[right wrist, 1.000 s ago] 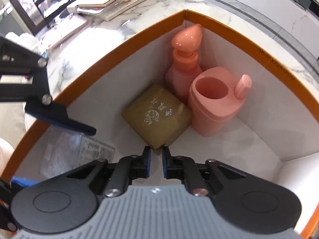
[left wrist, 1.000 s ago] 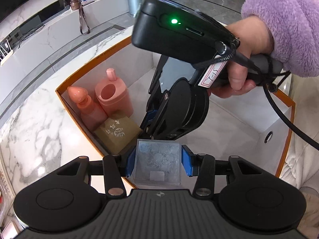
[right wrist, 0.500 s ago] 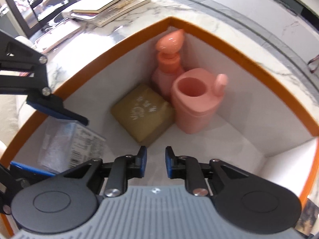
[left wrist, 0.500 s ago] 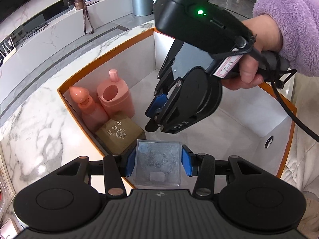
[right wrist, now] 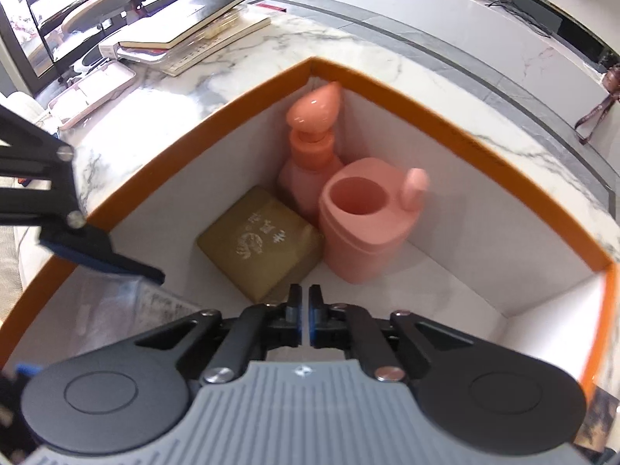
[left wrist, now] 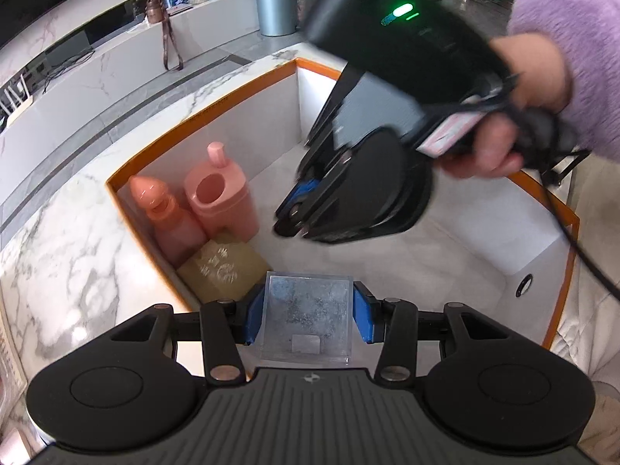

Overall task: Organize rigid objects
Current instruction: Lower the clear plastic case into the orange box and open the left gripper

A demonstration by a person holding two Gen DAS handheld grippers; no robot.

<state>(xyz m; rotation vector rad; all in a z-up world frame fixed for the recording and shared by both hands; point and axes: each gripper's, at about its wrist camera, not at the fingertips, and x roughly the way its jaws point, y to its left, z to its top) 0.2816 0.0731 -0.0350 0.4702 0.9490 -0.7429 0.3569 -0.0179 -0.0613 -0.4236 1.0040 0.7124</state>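
Note:
My left gripper (left wrist: 309, 316) is shut on a clear plastic box (left wrist: 308, 316) and holds it over the near edge of an orange-rimmed white box (left wrist: 201, 110). Inside that box, in its corner, stand a pink pump bottle (left wrist: 162, 217), a pink holder with a round opening (left wrist: 219, 201) and a gold square box (left wrist: 223, 269). My right gripper (right wrist: 304, 319) is shut and empty, raised above the box floor near the gold box (right wrist: 259, 242). It shows in the left wrist view (left wrist: 294, 213) too. The clear box appears blurred at the left of the right wrist view (right wrist: 116, 306).
The orange-rimmed box (right wrist: 465, 124) sits on a white marble counter (left wrist: 66, 240). Books and a notebook (right wrist: 186, 27) and a pink tray (right wrist: 97, 89) lie on the counter beyond it. A grey bin (left wrist: 276, 4) stands far back on the floor.
My right gripper has risen and pulled back from the gold box, opened slightly midway, and its fingers are closed again. My left gripper keeps hold of the clear box and has lifted a little.

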